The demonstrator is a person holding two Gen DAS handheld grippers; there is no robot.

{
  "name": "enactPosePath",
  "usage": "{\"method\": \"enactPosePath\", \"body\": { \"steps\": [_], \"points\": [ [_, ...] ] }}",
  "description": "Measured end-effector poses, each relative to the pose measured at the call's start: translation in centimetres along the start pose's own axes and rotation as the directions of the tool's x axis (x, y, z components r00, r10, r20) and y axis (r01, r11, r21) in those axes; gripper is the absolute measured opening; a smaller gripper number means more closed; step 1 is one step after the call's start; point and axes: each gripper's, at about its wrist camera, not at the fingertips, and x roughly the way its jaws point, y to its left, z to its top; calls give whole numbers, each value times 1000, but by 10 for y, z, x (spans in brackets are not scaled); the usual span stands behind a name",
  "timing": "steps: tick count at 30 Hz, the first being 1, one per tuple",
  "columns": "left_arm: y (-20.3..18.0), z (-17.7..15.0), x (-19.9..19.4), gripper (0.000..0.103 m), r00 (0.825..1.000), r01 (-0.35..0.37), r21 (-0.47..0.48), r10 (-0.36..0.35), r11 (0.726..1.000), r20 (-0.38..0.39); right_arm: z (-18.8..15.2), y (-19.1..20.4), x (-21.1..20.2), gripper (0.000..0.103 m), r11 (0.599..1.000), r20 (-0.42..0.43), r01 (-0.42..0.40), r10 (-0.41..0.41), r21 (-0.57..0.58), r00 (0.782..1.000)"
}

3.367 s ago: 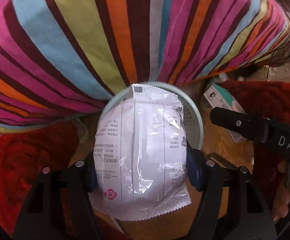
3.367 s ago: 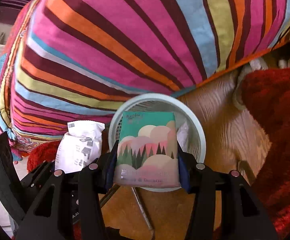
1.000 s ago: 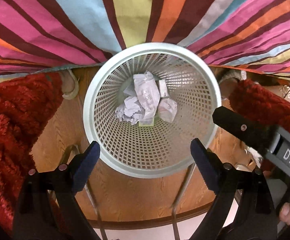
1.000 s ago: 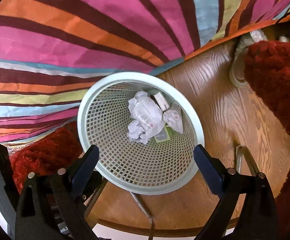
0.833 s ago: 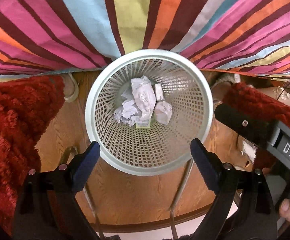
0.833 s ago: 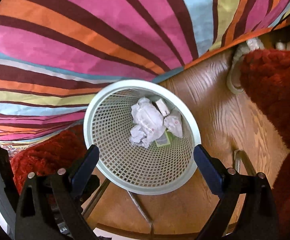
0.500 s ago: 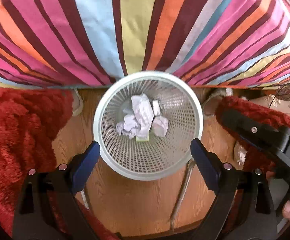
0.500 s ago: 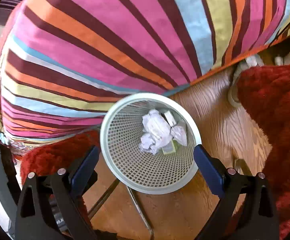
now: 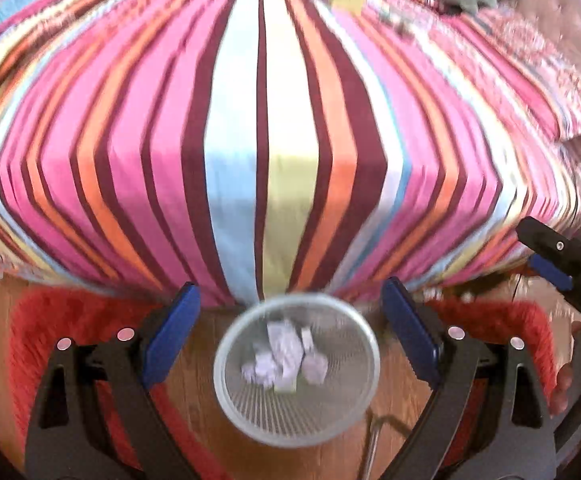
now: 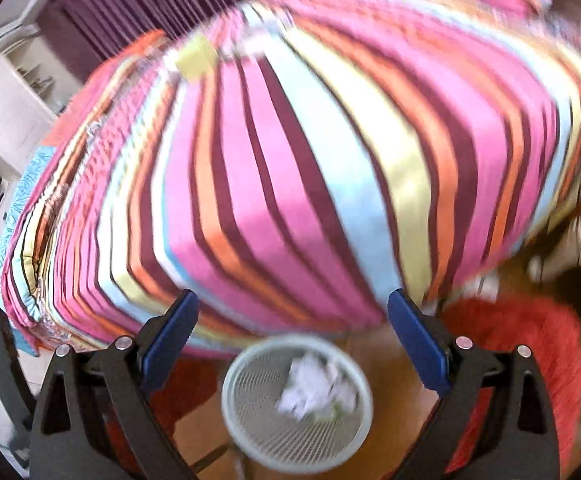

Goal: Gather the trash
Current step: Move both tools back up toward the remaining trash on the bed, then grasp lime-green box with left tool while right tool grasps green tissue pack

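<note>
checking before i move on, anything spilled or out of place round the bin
Nothing stands out. The mesh wastebasket stands upright on the wood floor beside the striped bedspread, with the crumpled paper trash inside it. Both views are motion-blurred, so small scraps on the floor could be missed.

Both pictures are bright with soft daylight but blurred by motion; the striped bed (image 9: 282, 128) bulges strongly near the edges.

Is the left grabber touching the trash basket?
Apart. In the left wrist view the left gripper is open, its blue pads spread wide, and the basket sits on the floor well beyond them.
</note>
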Motion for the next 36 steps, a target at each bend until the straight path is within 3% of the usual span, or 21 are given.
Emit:
{"method": "enactPosePath", "body": {
  "steps": [5, 11, 23, 36],
  "points": [
    [-8, 43, -15, 89, 996, -7, 4, 7, 1000, 92, 32, 15, -8, 91, 989, 132, 23, -3, -148, 991],
    [-20, 105, -9, 89, 991, -5, -25, 8, 1000, 132, 68, 14, 9, 91, 979, 163, 7, 26, -202, 986],
    [-64, 230, 41, 89, 990, 3, -27, 1, 1000, 140, 139, 20, 52, 91, 948, 109, -8, 46, -318, 993],
    [-75, 324, 108, 89, 995, -1, -87, 10, 996, 98, 206, 29, 112, 91, 907, 66, -42, 77, -418, 995]
  ]
}}
